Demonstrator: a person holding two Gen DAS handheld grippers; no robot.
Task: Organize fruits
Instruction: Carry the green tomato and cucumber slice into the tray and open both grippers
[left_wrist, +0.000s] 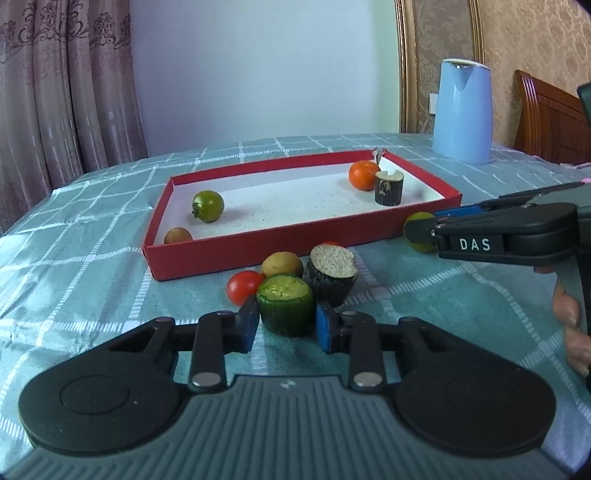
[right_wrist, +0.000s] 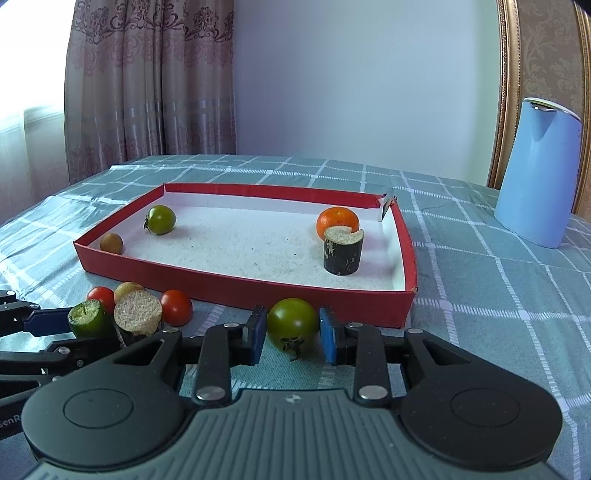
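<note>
My left gripper (left_wrist: 286, 326) is open, its blue pads on either side of a green cucumber chunk (left_wrist: 285, 308) standing on the tablecloth. Close behind it are a dark eggplant chunk (left_wrist: 330, 275), a red tomato (left_wrist: 243, 286) and a brown longan (left_wrist: 281, 264). My right gripper (right_wrist: 292, 336) is open around a green tomato (right_wrist: 292, 323) lying in front of the red tray (right_wrist: 236, 290). The tray holds a green tomato (right_wrist: 160, 219), a longan (right_wrist: 111, 243), an orange (right_wrist: 337, 221) and an eggplant chunk (right_wrist: 342, 253). The right gripper also shows in the left wrist view (left_wrist: 432, 230).
A light blue kettle (right_wrist: 537, 173) stands at the back right on the checked teal tablecloth (right_wrist: 498, 295). A second red tomato (right_wrist: 176, 307) lies by the cluster. A wooden chair (left_wrist: 550, 118) is behind the table, curtains on the left.
</note>
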